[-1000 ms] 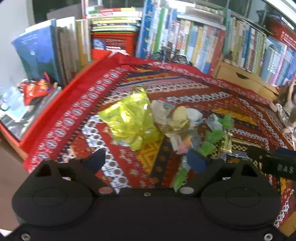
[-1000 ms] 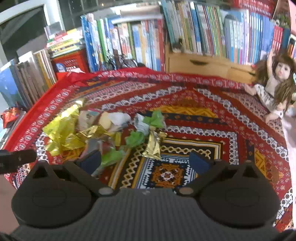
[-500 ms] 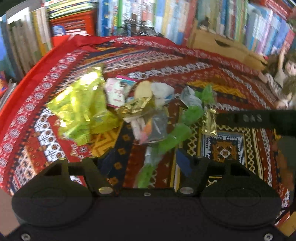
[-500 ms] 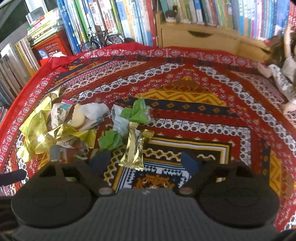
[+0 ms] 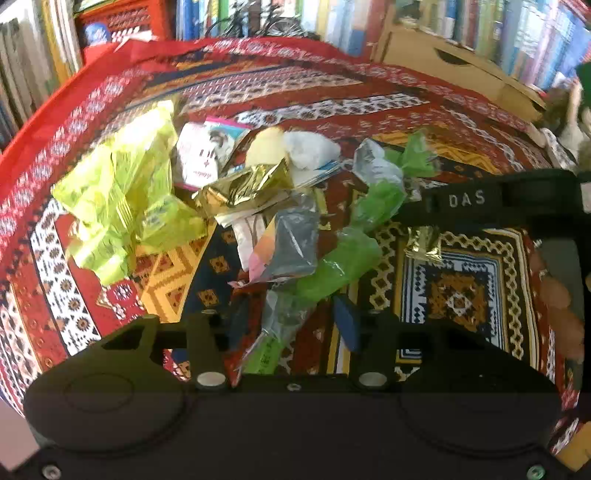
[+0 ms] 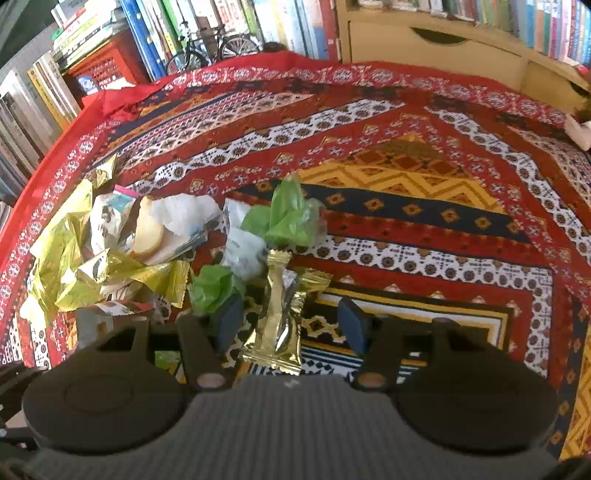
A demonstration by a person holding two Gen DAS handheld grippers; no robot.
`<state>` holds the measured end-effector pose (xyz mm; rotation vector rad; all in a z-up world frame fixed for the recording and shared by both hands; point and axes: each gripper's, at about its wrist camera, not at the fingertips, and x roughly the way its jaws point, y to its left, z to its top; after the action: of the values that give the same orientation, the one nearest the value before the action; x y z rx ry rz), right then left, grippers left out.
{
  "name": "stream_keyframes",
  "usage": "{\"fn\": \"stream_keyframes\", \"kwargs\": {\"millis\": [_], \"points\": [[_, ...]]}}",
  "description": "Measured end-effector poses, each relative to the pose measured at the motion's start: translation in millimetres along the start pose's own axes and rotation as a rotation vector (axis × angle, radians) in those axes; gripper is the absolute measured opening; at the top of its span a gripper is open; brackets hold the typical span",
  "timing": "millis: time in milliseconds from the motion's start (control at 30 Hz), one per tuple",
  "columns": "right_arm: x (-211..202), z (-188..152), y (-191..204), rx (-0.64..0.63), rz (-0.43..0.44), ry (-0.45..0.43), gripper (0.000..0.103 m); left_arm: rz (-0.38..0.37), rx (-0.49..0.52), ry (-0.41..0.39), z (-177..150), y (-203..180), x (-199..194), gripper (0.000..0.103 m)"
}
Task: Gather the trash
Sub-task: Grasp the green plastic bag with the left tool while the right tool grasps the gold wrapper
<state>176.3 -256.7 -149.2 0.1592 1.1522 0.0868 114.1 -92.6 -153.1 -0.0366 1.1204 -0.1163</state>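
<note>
A red patterned cloth (image 6: 406, 229) covers the surface, banded with white, navy and yellow zigzag stripes. On its left part lies a loose heap of wrappers: a crumpled yellow-green bag (image 5: 122, 199), a white printed packet (image 5: 203, 155), a gold foil wrapper (image 5: 243, 188), a wad of white tissue (image 6: 184, 214), clear and green plastic scraps (image 5: 343, 254), and a small gold sachet (image 6: 280, 317) nearest the cloth's middle panel.

Wrapper pile (image 6: 155, 254) crowds the left half of the patterned cloth (image 6: 424, 206), whose right half lies open for passage, while rows of books (image 6: 221, 22), a red crate (image 6: 103, 70) and a wooden drawer unit (image 6: 436, 48) wall off the far edge.
</note>
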Motion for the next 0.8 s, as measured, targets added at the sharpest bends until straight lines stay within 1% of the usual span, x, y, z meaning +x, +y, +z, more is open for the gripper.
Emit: {"fn": "stream_keyframes", "kwargs": {"millis": [33,100,133,167,200,267,600,800], "points": [[2,0,0,0.001,0.004,0.007,0.068,0.000,-0.018,0.011,1,2,3,0.041],[5,0,-1,0.006,0.004,0.021,0.059,-0.004,-0.042,0.033,2,3,7,0.030],[6,0,-1,0.008,0.004,0.028,0.055,-0.005,-0.048,0.042,2,4,8,0.030],[8,0,-2,0.009,0.005,0.036,0.046,-0.004,-0.051,0.041,2,4,7,0.030],[8,0,-3,0.011,0.006,0.044,0.039,-0.001,-0.049,0.038,2,4,6,0.030],[9,-1,-3,0.012,0.012,0.056,0.032,-0.002,-0.047,0.032,1,3,3,0.030],[-8,-10,2,0.018,0.050,0.056,0.030,-0.011,-0.077,0.018,-4,-6,-14,0.029],[-24,-19,7,0.020,0.052,0.031,0.030,-0.035,-0.062,0.004,-15,-9,-27,0.030]]}}
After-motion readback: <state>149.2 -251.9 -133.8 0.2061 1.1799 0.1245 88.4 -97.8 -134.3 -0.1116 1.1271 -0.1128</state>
